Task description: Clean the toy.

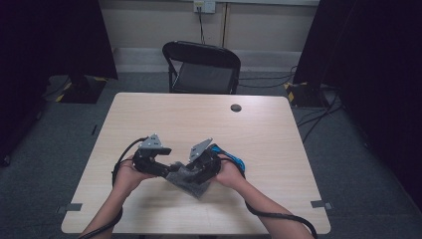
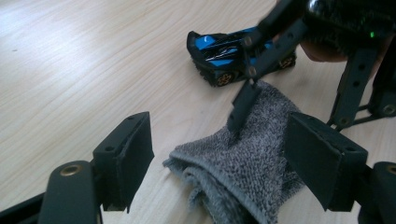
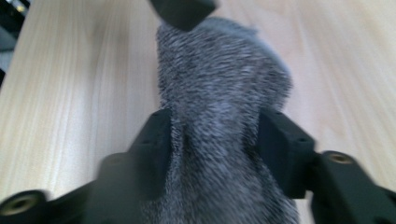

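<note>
No writing or brand legible anywhere. Grey cloth (image 1: 188, 180) bunched near the table's (image 1: 199, 119) front edge, between both grippers. Left gripper (image 2: 219, 154) jaws spread wide around one end, not pressing. Right gripper (image 3: 212, 144): jaws flank the cloth; contact unclear through blur. Blue toy car (image 2: 229, 51) just behind, partly hidden.
</note>
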Action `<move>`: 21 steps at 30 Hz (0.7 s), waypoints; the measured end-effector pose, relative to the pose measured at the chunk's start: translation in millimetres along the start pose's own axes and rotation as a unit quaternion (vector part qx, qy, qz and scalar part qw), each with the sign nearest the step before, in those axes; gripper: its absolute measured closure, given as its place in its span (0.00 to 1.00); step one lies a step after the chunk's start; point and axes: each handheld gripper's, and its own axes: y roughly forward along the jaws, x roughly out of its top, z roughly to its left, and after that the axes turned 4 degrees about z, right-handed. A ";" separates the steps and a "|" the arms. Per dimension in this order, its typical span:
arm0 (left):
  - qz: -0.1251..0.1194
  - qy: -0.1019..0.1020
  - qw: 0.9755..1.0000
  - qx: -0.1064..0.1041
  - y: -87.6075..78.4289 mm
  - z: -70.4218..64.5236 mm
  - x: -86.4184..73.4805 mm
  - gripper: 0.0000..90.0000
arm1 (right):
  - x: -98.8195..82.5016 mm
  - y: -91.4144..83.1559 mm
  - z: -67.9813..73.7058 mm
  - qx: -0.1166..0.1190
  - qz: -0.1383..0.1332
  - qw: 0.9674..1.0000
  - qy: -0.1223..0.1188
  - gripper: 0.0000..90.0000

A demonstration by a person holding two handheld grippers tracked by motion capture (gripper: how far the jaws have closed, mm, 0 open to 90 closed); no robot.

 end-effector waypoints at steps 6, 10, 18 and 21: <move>0.016 0.032 0.999 -0.021 13.8 -10.6 5.0 0.25 | -16.3 -31.0 -5.1 -0.037 -0.035 0.998 0.027 0.32; 0.038 0.064 0.996 -0.042 30.5 -19.6 7.7 0.24 | -36.2 -51.6 -15.0 -0.087 -0.044 0.993 0.069 0.25; 0.102 0.121 0.986 -0.054 59.8 -31.1 3.8 0.23 | -72.0 -69.0 -35.3 -0.148 -0.037 0.976 0.157 0.18; 0.118 0.121 0.984 -0.056 65.4 -29.1 -1.6 0.24 | -80.3 -65.3 -39.2 -0.158 -0.032 0.972 0.170 0.18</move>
